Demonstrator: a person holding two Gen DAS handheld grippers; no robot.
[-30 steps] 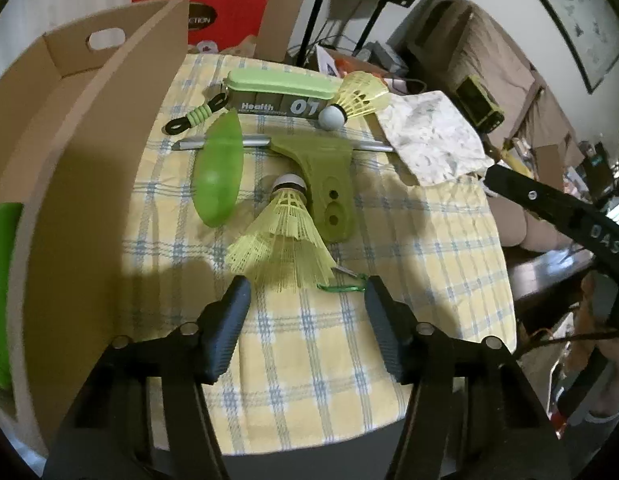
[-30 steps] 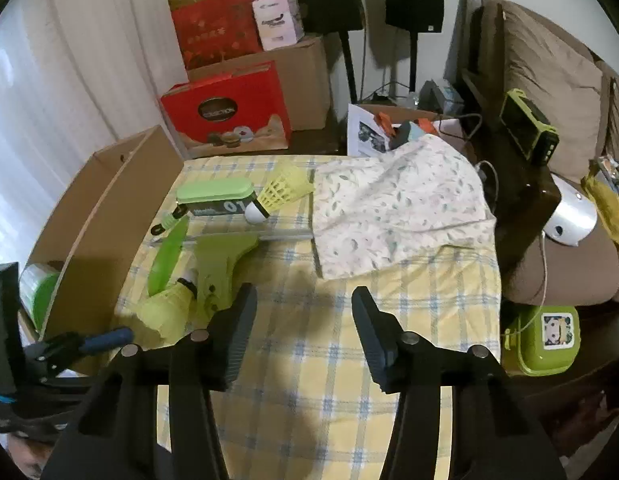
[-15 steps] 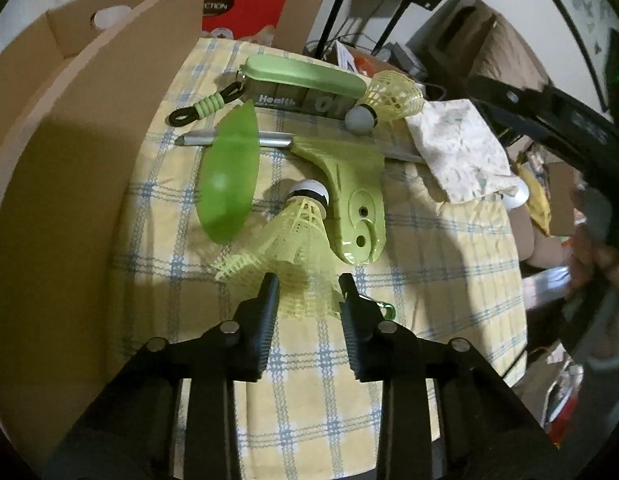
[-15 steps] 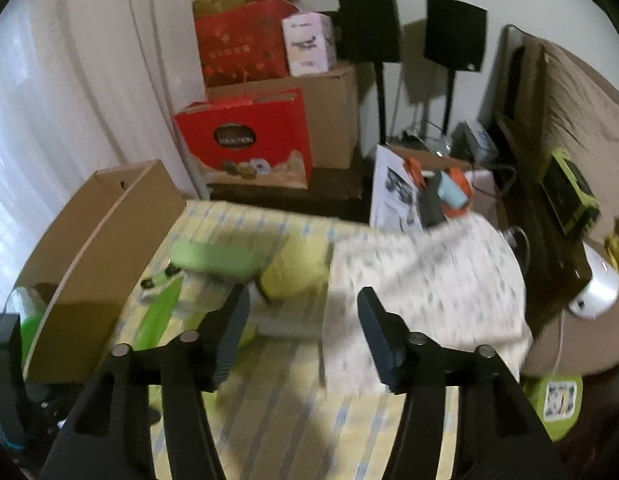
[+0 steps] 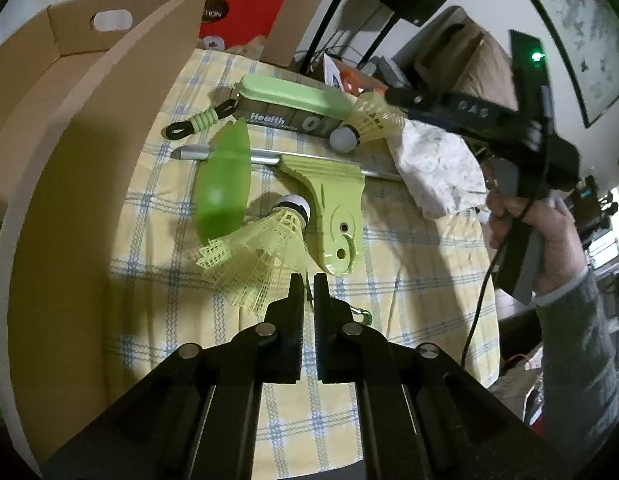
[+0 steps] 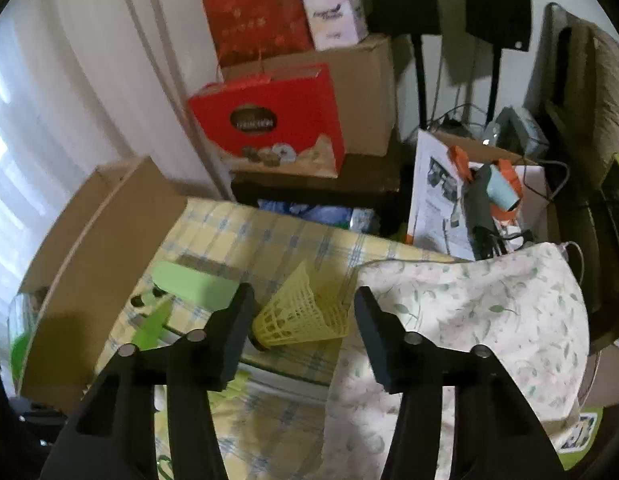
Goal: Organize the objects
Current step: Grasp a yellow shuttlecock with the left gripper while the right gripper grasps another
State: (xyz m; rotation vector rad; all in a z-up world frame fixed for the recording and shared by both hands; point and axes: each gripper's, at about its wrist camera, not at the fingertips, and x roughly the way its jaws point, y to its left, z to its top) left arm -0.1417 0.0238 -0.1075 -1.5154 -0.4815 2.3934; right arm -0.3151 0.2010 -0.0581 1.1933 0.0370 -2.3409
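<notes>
My left gripper (image 5: 308, 280) is shut on the skirt edge of a yellow shuttlecock (image 5: 265, 252) lying on the checked tablecloth (image 5: 409, 280). Behind it lie a green saw-like tool (image 5: 329, 200), a green leaf-shaped piece (image 5: 225, 184) and a green-lidded case (image 5: 293, 108). A second yellow shuttlecock (image 6: 305, 316) lies at the far side of the table, beside the case (image 6: 193, 284). My right gripper (image 6: 303, 300) is open with its jaws either side of that shuttlecock, a little above it. It also shows in the left wrist view (image 5: 373, 116).
An open cardboard box (image 5: 69, 128) stands along the table's left side. A floral cloth (image 6: 469, 312) lies at the right. Red and brown boxes (image 6: 269, 120), speaker stands and a sofa crowd the room beyond the table.
My left gripper has closed from wide open onto the near shuttlecock's skirt. My right gripper has moved forward over the table to the far shuttlecock.
</notes>
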